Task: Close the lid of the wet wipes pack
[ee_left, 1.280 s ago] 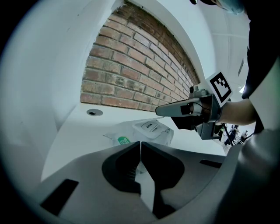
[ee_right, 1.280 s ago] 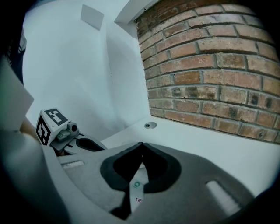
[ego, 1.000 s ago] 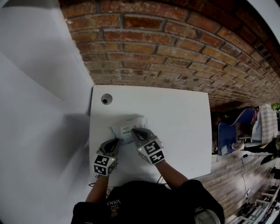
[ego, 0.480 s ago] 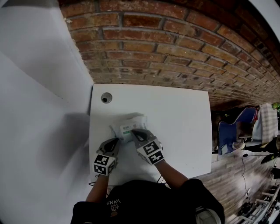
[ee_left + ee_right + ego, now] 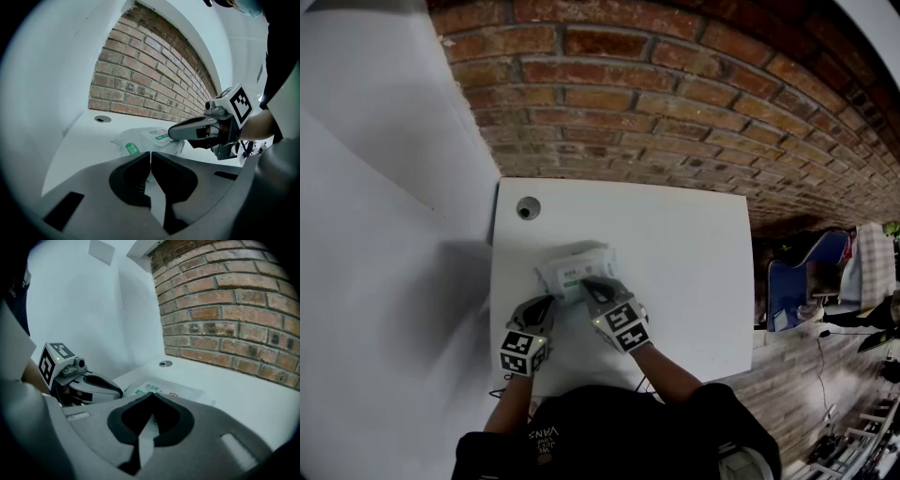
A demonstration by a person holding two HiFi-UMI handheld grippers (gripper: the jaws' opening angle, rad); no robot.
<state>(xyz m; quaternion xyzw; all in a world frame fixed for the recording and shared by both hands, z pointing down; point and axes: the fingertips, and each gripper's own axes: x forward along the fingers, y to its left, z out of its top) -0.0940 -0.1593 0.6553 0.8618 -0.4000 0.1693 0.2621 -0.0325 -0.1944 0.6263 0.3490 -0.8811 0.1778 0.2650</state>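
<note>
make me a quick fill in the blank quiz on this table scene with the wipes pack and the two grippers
1. The wet wipes pack lies on a ____ table.
2. Behind the table stands a wall of ____.
3. The round hole sits near the table's far ____ corner.
4. Of the left gripper and the right gripper, the one with its tip over the pack's top is the ____.

Missing words: white; brick; left; right
</note>
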